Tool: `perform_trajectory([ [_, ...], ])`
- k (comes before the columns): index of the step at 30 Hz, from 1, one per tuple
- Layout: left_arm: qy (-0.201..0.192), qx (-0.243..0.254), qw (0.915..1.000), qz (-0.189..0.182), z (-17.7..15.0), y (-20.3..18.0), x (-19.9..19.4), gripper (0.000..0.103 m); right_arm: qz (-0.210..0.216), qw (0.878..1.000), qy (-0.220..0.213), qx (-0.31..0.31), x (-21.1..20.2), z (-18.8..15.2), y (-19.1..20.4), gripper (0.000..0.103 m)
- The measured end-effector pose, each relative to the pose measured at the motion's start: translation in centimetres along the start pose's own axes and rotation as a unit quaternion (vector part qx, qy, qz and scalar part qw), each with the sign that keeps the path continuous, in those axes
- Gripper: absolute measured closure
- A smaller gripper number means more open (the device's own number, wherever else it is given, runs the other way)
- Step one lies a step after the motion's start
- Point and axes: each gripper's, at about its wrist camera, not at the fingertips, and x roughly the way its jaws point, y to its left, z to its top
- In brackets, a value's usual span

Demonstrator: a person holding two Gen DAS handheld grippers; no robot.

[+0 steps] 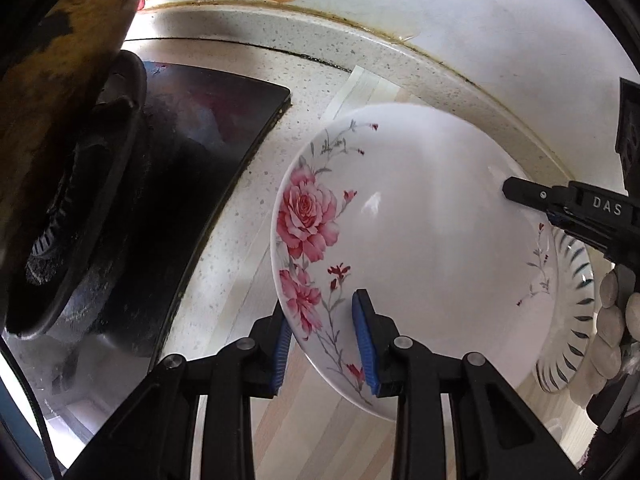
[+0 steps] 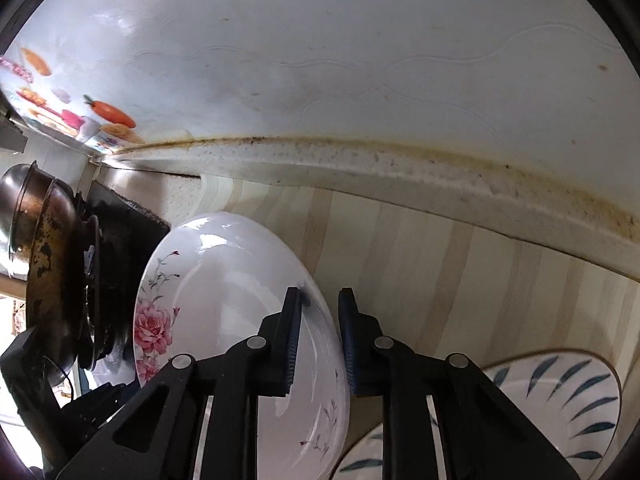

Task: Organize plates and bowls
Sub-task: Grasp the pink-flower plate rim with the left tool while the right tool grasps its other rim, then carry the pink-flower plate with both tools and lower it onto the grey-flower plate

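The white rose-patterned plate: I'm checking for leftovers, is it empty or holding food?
Empty: the white rose-patterned plate shows only bare glossy glaze in both views.

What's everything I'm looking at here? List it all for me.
Floral plate: one, white with pink roses, on the counter, gripped at both rims.
Leaf-pattern plates: at least one, white with blue-green strokes, right of the floral plate.
Wok: one, dark and worn, on the stove at left.
Stove: one, black.
Counter: pale striped covering.
Left gripper: black, blue pads, shut on the floral plate.
Right gripper: black, shut on its opposite rim.
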Motion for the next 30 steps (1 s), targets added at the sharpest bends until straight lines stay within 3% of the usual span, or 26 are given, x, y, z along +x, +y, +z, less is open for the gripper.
perform_trajectory([
  [8, -0.015, 0.025, 0.9994, -0.017, -1.1, -1.1, -3.5, 0.076, 0.008, 1.0, -0.011, 0.001, -3.3, -2.9, 0.5, 0.085],
  [14, -0.022, 0.056, 0.9975, -0.036, -2.6, -2.8, -6.6, 0.076, 0.02, 0.999, -0.037, 0.017, -8.1, -6.7, -0.2, 0.085],
  [22, -0.017, 0.093, 0.9937, -0.061, -7.9, -6.2, -10.2, 0.076, 0.025, 0.996, -0.071, 0.038, -16.1, -14.8, -2.0, 0.085],
  [30, 0.014, 0.128, 0.9899, -0.058, -13.5, -9.9, -9.9, 0.076, 0.023, 0.995, -0.066, 0.072, -19.8, -24.7, -5.6, 0.085],
])
